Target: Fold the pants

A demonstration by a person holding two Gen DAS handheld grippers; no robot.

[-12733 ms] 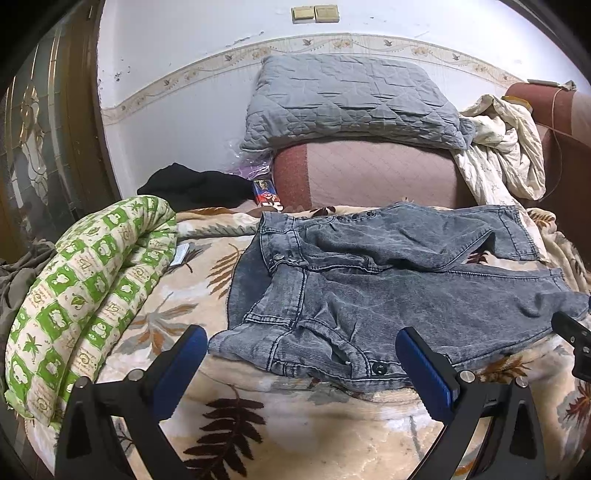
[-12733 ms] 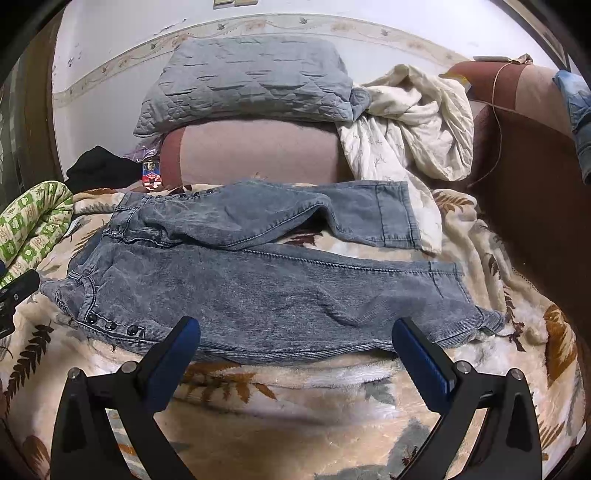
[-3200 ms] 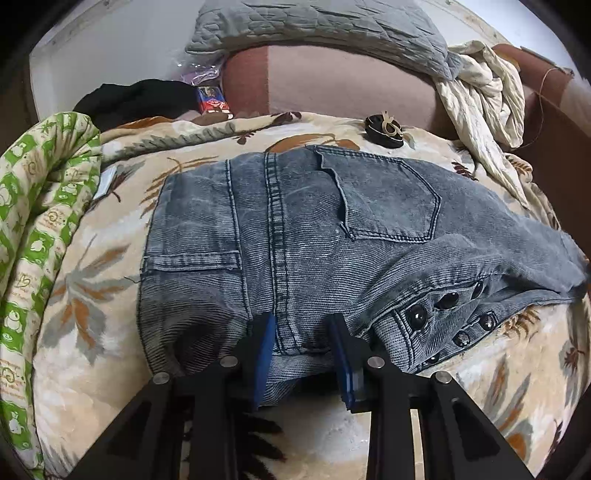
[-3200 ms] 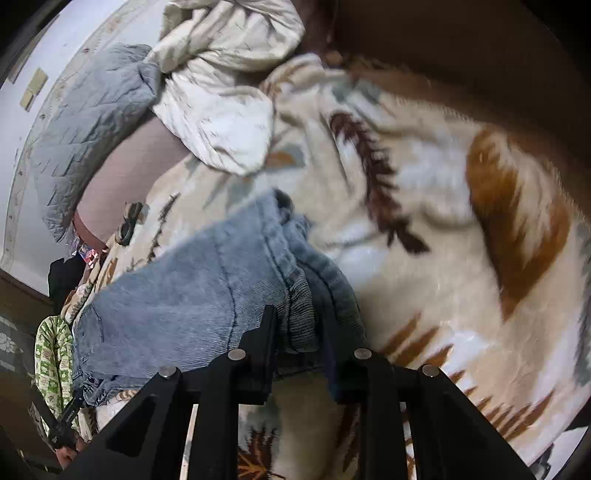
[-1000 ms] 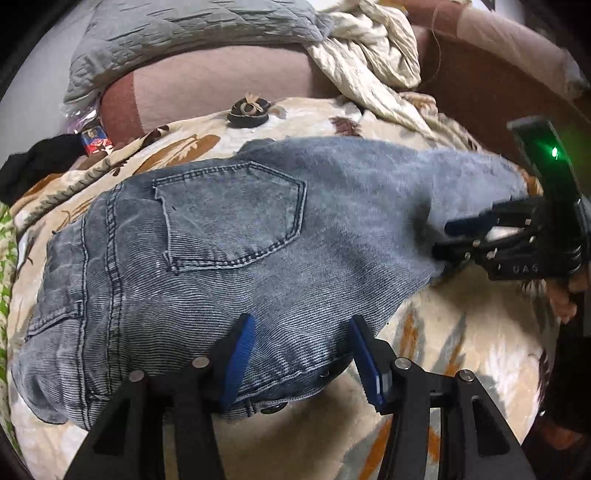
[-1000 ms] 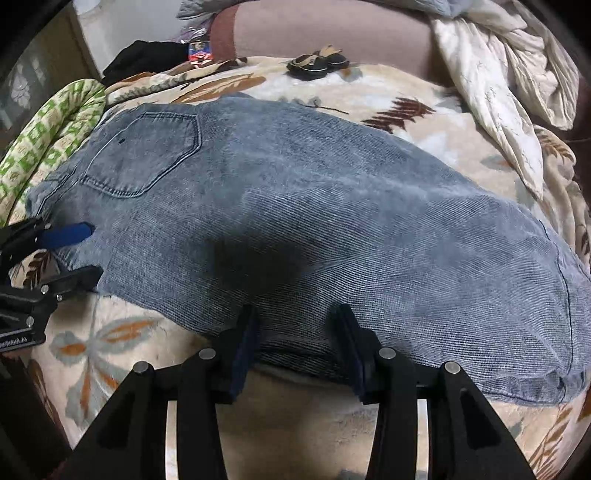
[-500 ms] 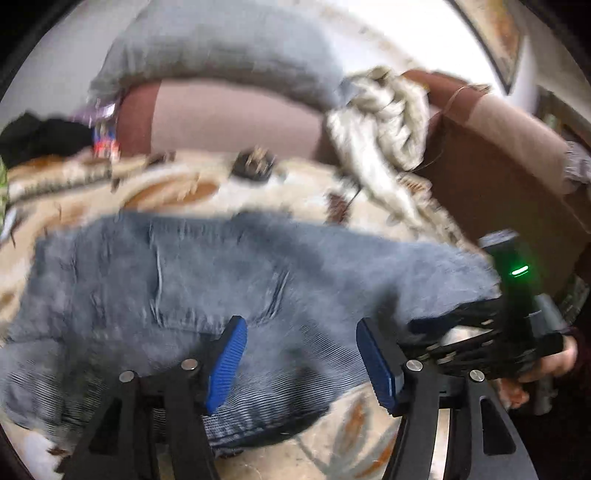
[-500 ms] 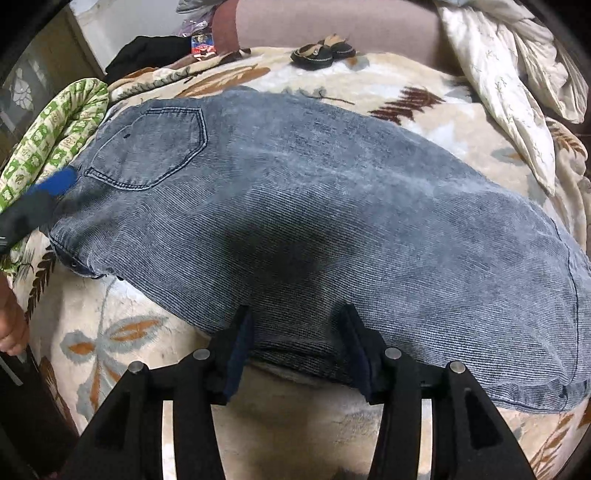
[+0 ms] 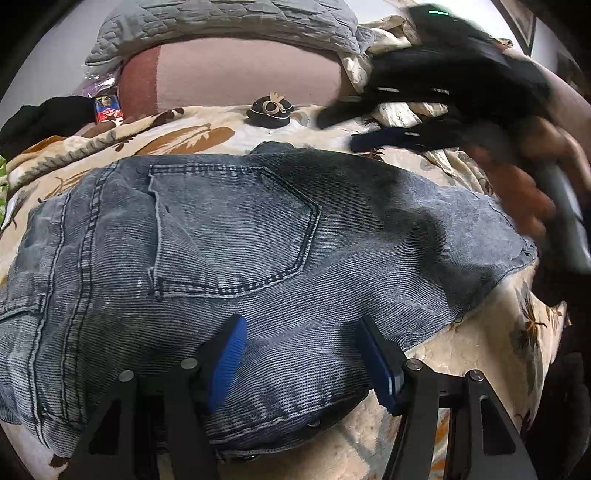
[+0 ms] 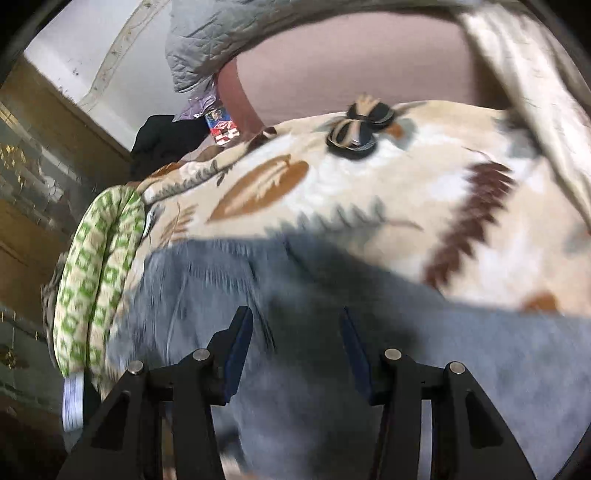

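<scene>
Pants (image 9: 229,236) on blanket (image 9: 480,354); pillow (image 9: 229,26) behind, apparently on bolster (image 9: 240,77)

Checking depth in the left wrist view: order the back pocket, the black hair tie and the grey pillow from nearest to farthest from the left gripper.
From the left gripper:
1. Back pocket on the jeans, just ahead.
2. Black hair tie, beyond the jeans on the blanket.
3. Grey pillow, top, on the headboard.

I am looking into a lived-in bedroom at home. A bed is covered by a cream blanket (image 9: 192,136) printed with brown leaves, and a grey quilted pillow (image 9: 229,22) lies on a pink bolster (image 9: 236,77) against the white wall. A rolled green-patterned quilt (image 10: 99,280) sits at the bed's edge, crumpled pale bedding (image 10: 524,74) is heaped nearby, and dark clothes (image 9: 44,118) are piled in the corner.
</scene>
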